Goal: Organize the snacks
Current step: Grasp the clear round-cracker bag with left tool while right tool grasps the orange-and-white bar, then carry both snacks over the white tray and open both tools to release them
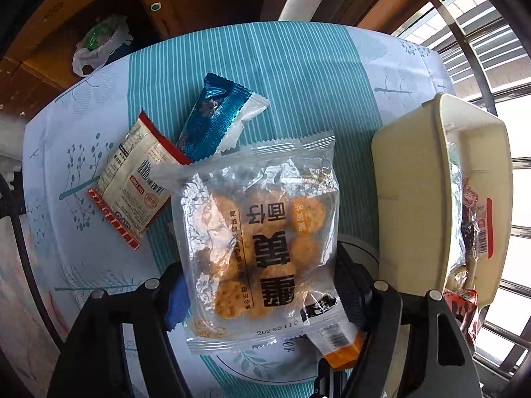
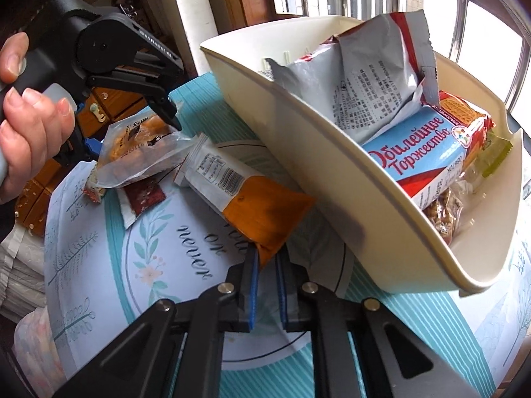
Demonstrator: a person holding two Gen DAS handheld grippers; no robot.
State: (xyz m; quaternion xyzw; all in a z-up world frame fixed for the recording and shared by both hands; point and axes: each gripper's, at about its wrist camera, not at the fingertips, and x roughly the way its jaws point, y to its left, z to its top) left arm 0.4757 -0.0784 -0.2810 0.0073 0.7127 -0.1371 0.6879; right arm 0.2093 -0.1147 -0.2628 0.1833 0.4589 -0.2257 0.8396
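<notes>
My left gripper stands wide around a clear bag of round crackers, its fingers at the bag's two sides; the bag seems raised off the table. The same bag shows under the left gripper in the right wrist view. My right gripper is nearly shut, its pads at the tip of an orange and white packet that lies on the table; a grip is not certain. A cream basket with several snack packs stands right of it, also in the left wrist view.
A blue wrapper and a red and white packet lie on the striped teal tablecloth. A small dark red sachet lies beside the cracker bag. A wooden cabinet stands behind the table; window bars are to the right.
</notes>
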